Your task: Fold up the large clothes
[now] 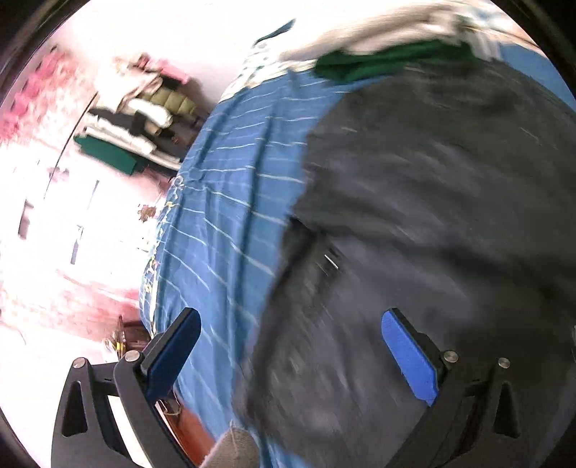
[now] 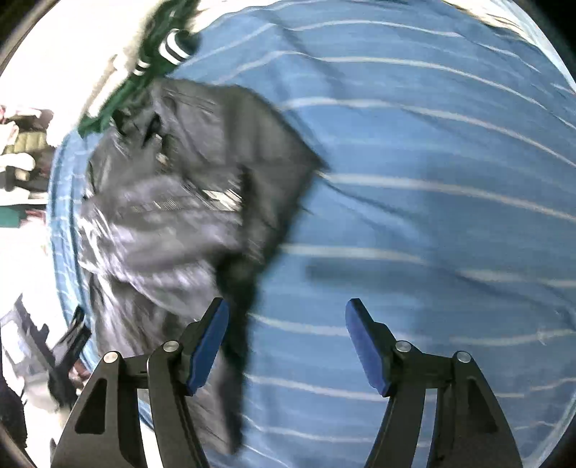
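Note:
A large dark grey garment [image 1: 432, 216] lies on a bed with a blue sheet with thin white stripes [image 1: 230, 201]. My left gripper [image 1: 291, 320] is open and empty, just above the garment's left edge. In the right wrist view the same garment [image 2: 187, 201] lies crumpled at the left on the blue sheet [image 2: 432, 180]. My right gripper [image 2: 288, 316] is open and empty, with its left finger [image 2: 208, 342] at the garment's lower edge. Both views are blurred by motion.
A green garment [image 1: 378, 61] and pale clothes [image 1: 388, 32] lie at the far end of the bed; the green one with striped cuffs also shows in the right wrist view [image 2: 158, 54]. A stack of folded clothes [image 1: 144, 118] sits beyond the bed's left edge.

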